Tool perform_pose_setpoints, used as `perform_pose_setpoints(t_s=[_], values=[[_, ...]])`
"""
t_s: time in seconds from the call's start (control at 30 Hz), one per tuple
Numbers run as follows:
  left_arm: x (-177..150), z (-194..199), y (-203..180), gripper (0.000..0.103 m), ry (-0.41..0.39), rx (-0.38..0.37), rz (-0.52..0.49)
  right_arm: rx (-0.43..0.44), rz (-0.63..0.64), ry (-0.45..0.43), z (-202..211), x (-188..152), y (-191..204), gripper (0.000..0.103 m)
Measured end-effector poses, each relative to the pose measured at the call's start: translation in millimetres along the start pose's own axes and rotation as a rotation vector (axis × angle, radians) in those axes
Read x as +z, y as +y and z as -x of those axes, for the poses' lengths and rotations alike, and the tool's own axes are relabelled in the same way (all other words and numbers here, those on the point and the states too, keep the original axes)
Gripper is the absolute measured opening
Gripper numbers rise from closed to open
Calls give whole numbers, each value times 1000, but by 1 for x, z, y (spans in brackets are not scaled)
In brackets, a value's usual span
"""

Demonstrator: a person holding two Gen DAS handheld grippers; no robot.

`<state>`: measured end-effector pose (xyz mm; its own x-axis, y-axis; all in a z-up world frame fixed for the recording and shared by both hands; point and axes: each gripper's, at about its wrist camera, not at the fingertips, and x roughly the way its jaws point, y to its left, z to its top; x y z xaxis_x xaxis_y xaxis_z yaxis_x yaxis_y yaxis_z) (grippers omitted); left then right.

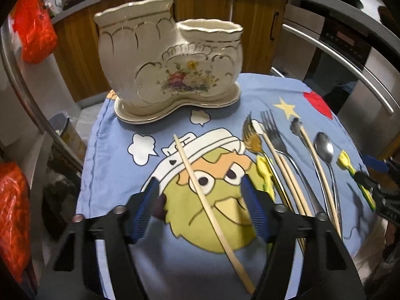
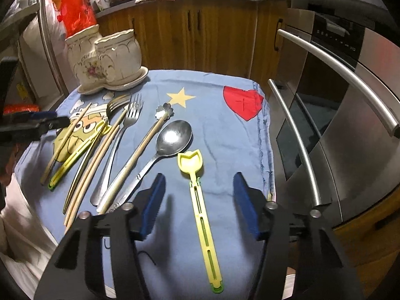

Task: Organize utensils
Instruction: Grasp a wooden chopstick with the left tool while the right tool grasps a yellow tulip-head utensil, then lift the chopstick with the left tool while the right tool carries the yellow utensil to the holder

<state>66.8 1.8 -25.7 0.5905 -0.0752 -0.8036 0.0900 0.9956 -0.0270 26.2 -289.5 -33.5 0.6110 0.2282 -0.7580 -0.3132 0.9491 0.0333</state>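
The left hand-held gripper [image 1: 200, 205] hangs with its blue pads spread wide and nothing between them but air; a single wooden chopstick [image 1: 207, 207] lies on the cloth straight below the gap. Its long axis runs on a diagonal, far tip toward the ceramic holder [image 1: 170, 60], near end down by the right-hand finger, so it crosses the jaw line at a slant rather than squarely. The right hand-held gripper [image 2: 200, 202] is likewise spread and empty, and the yellow plastic scoop [image 2: 200, 200] lies between its pads, head pointing away, handle running back almost along the gripper's own forward axis.

Outward from there, the rest of the cutlery lies fanned on the blue cartoon cloth [image 2: 225, 130] covering the worktop: a spoon [image 2: 172, 137], a fork [image 2: 132, 115], a flower-topped stick [image 2: 162, 112], more chopsticks. The two-pot holder stands at the far left corner, apparently empty from here, so sorting seems barely begun.

My reading: each hand has its own piece directly beneath it, and the left is much nearer the holder. The chopstick's slant probably calls for a small wrist turn before closing
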Motion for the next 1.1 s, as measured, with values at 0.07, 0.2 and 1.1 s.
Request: perform_pose_setpoints(t_s=[0.07, 0.2, 1.1], values=[[3, -7, 0, 56, 16, 1, 1, 0, 10, 15, -4, -1, 1, 47], [3, -23, -3, 36, 76, 4, -2, -4, 13, 40, -12, -1, 0, 41], [-3, 13, 26, 5, -93, -124, -5, 95, -77, -25, 4, 41, 12, 10]])
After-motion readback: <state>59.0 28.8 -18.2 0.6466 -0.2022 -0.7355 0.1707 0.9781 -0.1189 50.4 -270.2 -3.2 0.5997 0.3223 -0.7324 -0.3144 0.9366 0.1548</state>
